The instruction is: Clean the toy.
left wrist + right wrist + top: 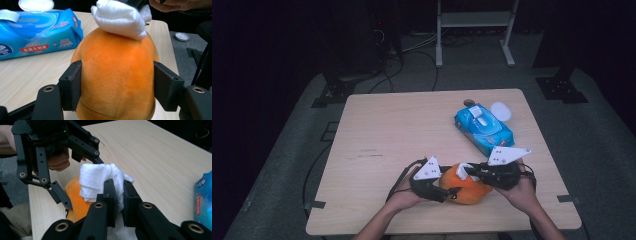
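Note:
An orange plush toy (468, 191) lies near the table's front edge. My left gripper (451, 192) comes at it from the left. In the left gripper view its two black pads (72, 85) press on the toy's (117, 75) sides, so the left gripper (117, 83) is shut on it. A white wipe (120, 18) rests on the toy's top. My right gripper (119, 187) is shut on this wipe (96, 178), which bunches above the toy (75, 192). From the high view the right gripper (468, 173) reaches in from the right, holding the wipe (462, 170).
A blue pack of wet wipes (484, 129) with its flip lid open lies at the back right of the wooden table (387, 130). A small white round lid (501, 111) sits beside it. Dark floor and cables surround the table.

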The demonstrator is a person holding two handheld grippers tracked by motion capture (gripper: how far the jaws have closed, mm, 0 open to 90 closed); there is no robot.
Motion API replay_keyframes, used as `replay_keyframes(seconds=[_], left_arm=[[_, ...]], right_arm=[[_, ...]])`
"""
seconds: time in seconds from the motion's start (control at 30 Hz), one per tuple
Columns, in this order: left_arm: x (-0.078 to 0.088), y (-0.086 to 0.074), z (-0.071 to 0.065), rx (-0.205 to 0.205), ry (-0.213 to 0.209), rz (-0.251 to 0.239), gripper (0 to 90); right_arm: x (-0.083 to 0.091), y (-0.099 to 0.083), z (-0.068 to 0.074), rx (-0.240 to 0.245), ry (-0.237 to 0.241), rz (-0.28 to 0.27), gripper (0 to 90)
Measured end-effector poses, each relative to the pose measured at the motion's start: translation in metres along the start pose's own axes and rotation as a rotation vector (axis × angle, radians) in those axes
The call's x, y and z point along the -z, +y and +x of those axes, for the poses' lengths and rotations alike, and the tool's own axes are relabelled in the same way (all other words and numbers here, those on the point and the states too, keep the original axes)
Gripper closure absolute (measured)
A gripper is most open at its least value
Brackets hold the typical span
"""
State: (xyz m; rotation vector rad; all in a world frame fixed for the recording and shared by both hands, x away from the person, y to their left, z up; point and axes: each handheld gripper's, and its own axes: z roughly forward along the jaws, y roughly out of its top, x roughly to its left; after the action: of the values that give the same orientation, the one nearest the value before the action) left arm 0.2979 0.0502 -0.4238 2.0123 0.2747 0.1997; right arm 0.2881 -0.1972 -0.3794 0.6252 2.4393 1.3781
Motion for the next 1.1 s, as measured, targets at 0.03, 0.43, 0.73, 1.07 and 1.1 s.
replay_keyframes(seconds=[0.03,0.43,0.73,1.07,1.1], left_arm=[[0.0,0.001,0.0,-0.009,0.002,0.003,32.9],[-0.004,0.003,-0.006,-0.032,-0.001,0.015,33.1],[-0.007,0.007,-0.012,-0.063,0.009,0.021,32.5],[-0.006,0.004,-0.013,-0.091,-0.002,0.033,32.4],[-0.006,0.003,-0.013,-0.089,-0.005,0.03,32.2]], right_arm=[[0.0,0.0,0.001,-0.002,-0.004,0.0,82.5],[-0.011,0.016,0.021,0.092,-0.011,0.022,82.5],[-0.006,0.008,0.013,0.027,0.002,0.001,82.5],[-0.01,0.011,0.011,0.04,-0.016,0.017,82.4],[-0.008,0.008,0.007,0.025,-0.021,0.015,82.4]])
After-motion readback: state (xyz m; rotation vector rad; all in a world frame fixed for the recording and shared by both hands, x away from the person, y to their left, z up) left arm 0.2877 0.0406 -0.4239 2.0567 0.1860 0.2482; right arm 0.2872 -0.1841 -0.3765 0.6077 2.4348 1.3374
